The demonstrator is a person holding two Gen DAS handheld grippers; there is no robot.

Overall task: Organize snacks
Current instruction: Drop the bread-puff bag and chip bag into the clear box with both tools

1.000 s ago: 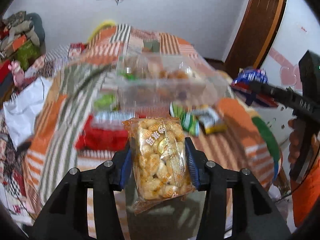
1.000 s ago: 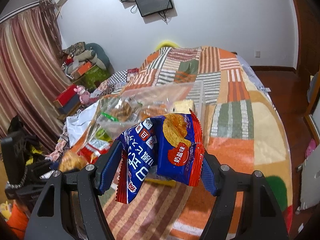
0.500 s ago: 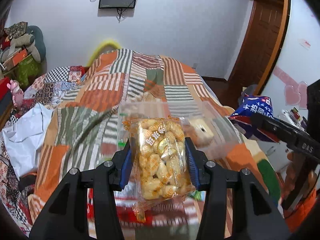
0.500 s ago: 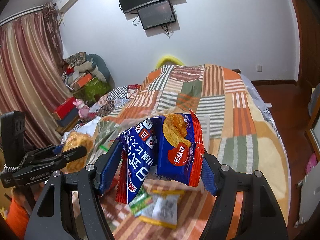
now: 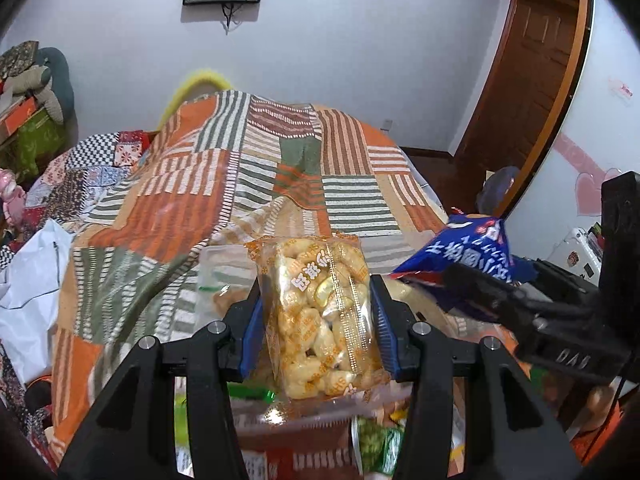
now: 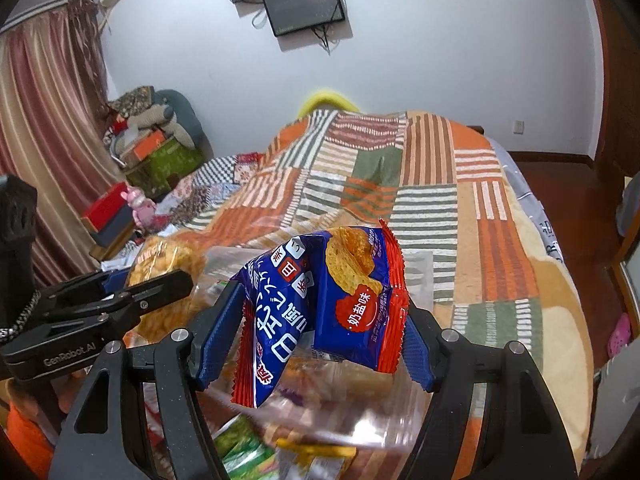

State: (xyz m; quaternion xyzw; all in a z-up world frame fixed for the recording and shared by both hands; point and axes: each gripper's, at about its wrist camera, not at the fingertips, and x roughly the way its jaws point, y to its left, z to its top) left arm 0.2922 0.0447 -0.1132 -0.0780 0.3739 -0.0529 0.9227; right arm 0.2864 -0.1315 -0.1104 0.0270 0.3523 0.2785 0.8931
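While both tools hang over the patchwork bedspread (image 5: 304, 160), the left gripper (image 5: 318, 316) is clamped on a clear packet of puffed snacks (image 5: 320, 312), and the right gripper (image 6: 320, 320) pinches a folded blue cracker bag (image 6: 328, 300); a clear plastic container (image 6: 344, 412) sits just below them.

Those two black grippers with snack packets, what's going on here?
A person is sorting snacks with a handheld gripper in each hand, working above a bed with a striped patchwork blanket. The left gripper is shut on an orange packet of puffed snacks; the right gripper is shut on a blue cracker packet. Both hover over a clear plastic container that already holds some snacks. More packets lie beneath, including a green one.
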